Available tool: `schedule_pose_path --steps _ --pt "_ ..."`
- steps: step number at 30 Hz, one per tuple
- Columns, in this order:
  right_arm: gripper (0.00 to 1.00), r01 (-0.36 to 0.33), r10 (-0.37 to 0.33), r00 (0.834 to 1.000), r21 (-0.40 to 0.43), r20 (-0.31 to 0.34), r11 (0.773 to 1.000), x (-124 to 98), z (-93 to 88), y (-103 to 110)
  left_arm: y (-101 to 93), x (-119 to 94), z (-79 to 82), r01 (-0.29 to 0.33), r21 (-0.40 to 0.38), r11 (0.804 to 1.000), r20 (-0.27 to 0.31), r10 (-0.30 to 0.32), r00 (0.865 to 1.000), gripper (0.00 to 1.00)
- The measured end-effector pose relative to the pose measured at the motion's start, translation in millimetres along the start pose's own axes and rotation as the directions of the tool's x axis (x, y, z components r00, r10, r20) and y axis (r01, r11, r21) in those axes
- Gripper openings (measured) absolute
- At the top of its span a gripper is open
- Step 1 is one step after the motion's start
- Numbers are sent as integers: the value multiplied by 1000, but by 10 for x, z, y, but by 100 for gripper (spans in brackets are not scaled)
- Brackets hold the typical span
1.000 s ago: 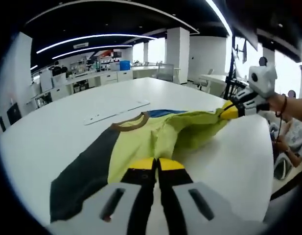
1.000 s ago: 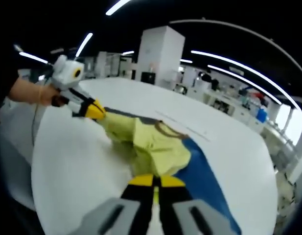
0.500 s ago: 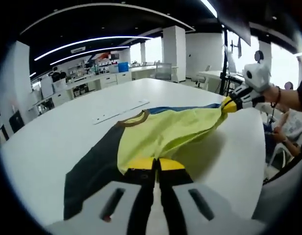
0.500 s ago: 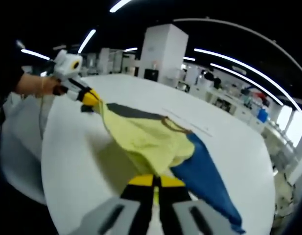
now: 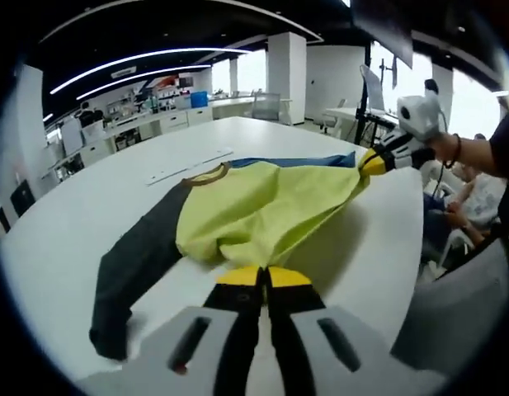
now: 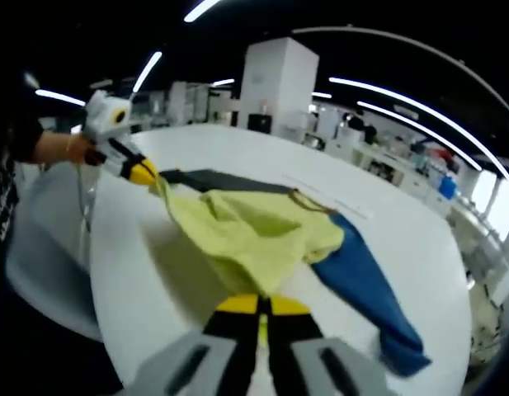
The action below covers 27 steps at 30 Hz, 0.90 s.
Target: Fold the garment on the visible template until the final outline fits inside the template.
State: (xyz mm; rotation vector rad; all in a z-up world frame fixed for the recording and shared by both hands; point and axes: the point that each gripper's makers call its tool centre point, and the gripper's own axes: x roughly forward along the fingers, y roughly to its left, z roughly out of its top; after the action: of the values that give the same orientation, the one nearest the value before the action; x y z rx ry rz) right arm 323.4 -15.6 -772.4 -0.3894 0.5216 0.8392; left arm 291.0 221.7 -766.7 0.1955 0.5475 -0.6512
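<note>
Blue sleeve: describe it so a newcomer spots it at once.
On the big white table lies a shirt with a yellow-green body. The blue sleeve trails from the shoulder beside the brown collar; the opposite sleeve is dark grey, so colour alone separates them.

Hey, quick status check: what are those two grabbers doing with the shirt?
Left hand-held gripper and right hand-held gripper both shut on shirt hem. Hem lifted off white table. Nothing in the way.

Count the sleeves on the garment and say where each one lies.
2. The dark sleeve trails across the white table on the side of the left gripper. The blue sleeve lies flat on the side of the right gripper.
</note>
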Motion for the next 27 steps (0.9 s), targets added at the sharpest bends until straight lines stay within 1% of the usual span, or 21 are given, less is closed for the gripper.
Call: schedule_pose_path --steps 5,7,10,13,14,16,17,20,22,25,27 --pt "0 -23 24 1000 18 -11 1000 -4 -99 208 -100 -87 -184 -5 9 1000 -41 5 999 0" --pt "0 -36 37 999 43 -21 998 -3 -153 295 -119 -93 -262 -10 6 1000 -64 10 998 0" --pt "0 -40 42 999 75 -18 996 1 -212 393 -174 -89 -382 -13 4 1000 -86 14 996 0" --pt "0 -41 43 999 85 -29 996 20 -278 472 -185 -76 -497 -22 14 1000 -115 23 993 0" --pt "0 -39 42 998 82 -43 996 28 -314 514 -199 -71 -566 -17 26 1000 -136 21 990 0" --pt "0 -39 44 998 88 -48 995 42 -359 557 -207 -60 -624 -16 23 1000 -145 19 989 0" --pt "0 -39 44 998 94 -50 995 50 -379 571 -224 -56 -667 -14 10 1000 -160 16 987 0" --pt "0 -33 40 995 81 -87 996 91 -491 607 -208 -42 -752 -24 4 1000 -180 24 983 0" --pt "0 -31 39 995 88 -95 996 111 -520 623 -195 -36 -804 -29 -8 1000 -193 27 981 0" --pt "0 -31 40 995 99 -92 995 135 -534 642 -182 -35 -881 -42 -5 999 -211 40 977 0" --pt "0 -26 35 993 80 -113 996 155 -575 657 -197 -38 -894 -39 -4 999 -216 37 976 0"
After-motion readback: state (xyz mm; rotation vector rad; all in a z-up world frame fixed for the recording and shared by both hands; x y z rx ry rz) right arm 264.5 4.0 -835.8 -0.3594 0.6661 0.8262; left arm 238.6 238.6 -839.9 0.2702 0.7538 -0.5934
